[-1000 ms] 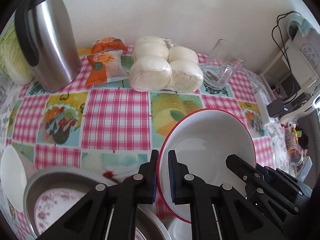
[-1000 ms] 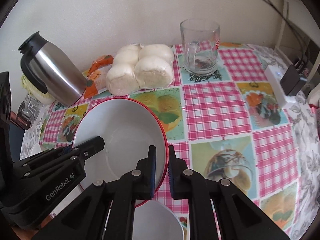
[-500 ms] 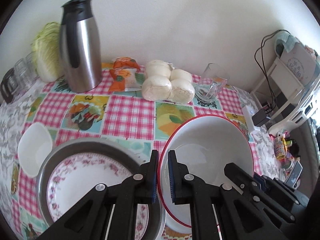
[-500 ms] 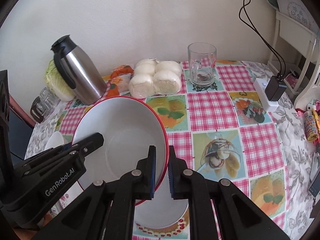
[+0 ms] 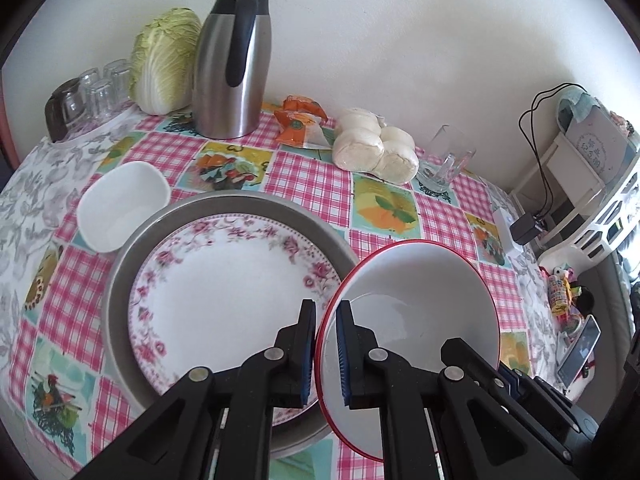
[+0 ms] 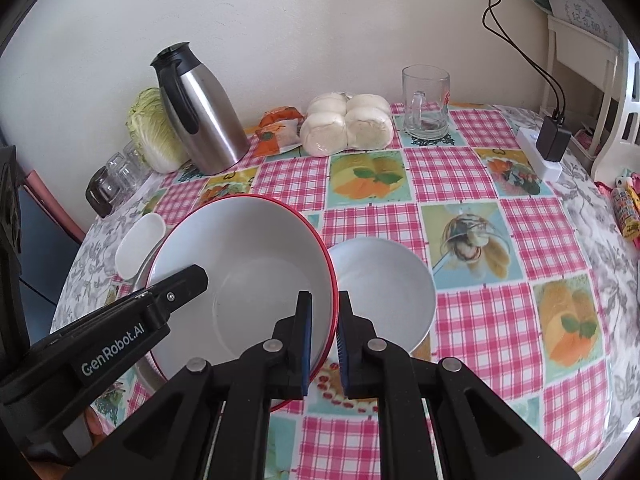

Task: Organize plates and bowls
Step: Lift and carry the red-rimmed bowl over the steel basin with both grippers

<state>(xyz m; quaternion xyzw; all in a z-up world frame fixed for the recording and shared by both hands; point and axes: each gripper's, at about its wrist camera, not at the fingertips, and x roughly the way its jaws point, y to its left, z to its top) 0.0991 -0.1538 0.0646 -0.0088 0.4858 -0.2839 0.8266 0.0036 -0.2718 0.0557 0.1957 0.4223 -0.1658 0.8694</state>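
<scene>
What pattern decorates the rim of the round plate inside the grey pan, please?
Pink flowers on the white plate, clearest in the left wrist view.

You are in a home, at a dining surface [image 6: 460, 168] pushed against a plain cream wall [image 6: 300, 20]. Its cover is a pink checked oilcloth with fruit and vegetable pictures. Along the wall stand a steel thermos jug [image 5: 232, 64], a head of cabbage [image 5: 164, 60], some upturned drinking glasses [image 5: 96, 88], a bag of steamed buns [image 6: 346, 124], snack packets [image 5: 300, 126] and a glass mug [image 6: 425, 102]. A charger [image 6: 552, 142] sits plugged into a white power strip, beside a white rack [image 5: 592, 196] of household odds and ends.
</scene>
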